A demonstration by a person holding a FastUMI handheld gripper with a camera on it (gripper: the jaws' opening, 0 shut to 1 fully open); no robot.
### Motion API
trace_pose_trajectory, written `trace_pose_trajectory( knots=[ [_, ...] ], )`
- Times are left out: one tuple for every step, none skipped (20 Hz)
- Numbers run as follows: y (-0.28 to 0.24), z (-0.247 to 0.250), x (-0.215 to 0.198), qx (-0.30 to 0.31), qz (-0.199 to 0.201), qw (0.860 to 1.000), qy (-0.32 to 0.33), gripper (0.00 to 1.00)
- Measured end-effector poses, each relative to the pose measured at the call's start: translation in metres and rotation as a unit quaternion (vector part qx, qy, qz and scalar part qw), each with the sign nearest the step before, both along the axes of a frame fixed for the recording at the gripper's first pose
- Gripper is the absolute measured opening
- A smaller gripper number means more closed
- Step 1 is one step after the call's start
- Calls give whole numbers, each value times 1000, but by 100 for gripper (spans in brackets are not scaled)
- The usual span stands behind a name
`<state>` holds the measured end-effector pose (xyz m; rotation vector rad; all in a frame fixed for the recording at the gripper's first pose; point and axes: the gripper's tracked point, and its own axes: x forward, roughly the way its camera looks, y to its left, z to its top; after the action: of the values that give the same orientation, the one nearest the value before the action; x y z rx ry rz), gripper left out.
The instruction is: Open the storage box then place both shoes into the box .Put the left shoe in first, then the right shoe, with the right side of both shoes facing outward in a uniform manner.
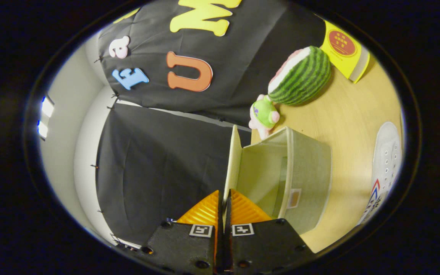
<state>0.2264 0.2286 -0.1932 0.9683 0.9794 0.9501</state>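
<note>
A: Where's the box?

B: Box sits on the desk, just ahead of the jaws and off to one side. Grey fabric, pale lining. Whole view is rolled sideways, so the desk runs up one side and the booth wall fills the other.

A: Open?

B: Yes. Lid is swung up off the mouth, edge-on to the camera, and the inside shows. Can't see anything in it.

A: Jaws?

B: Gripper is clamped on the lid. Both fingers are pressed together with the lid's thin edge sandwiched between them, no gap visible.

A: Shoes?

B: One in sight: white shoe lying on the desk beyond the box, well apart from it, laces and eyelets towards the camera, coloured stripes near one end. Can't tell whether it's left or right.

A: Anything else on the desk?

B: Small plush toy, green and pink, just behind the box's far corner, near or touching it, can't tell which. Watermelon plush next to that, further back. Yellow book with a red round mark past the watermelon, by the wall.

A: Box label?

B: Small tag on the front face near the jaws. Too small to read.
</note>
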Motion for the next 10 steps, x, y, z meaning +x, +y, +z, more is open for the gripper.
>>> trace_pose_trajectory(
  knots=[
    [8,11,-2,-7,-3,1000,-10,5],
    [16,23,-4,-10,-4,1000,-18,5],
    [25,33,-7,-13,-4,1000,-25,5],
    [33,38,-9,-24,-3,999,-30,5],
    [42,43,-12,-36,-3,999,-37,5],
    [52,46,-14,-48,-2,998,-44,5],
    [61,51,-17,-58,0,997,-51,5],
    [71,56,-20,-64,-1,996,-59,5],
    [82,64,-21,-64,-4,995,-70,5],
    [94,71,-23,-66,-3,994,-85,5]
  ],
)
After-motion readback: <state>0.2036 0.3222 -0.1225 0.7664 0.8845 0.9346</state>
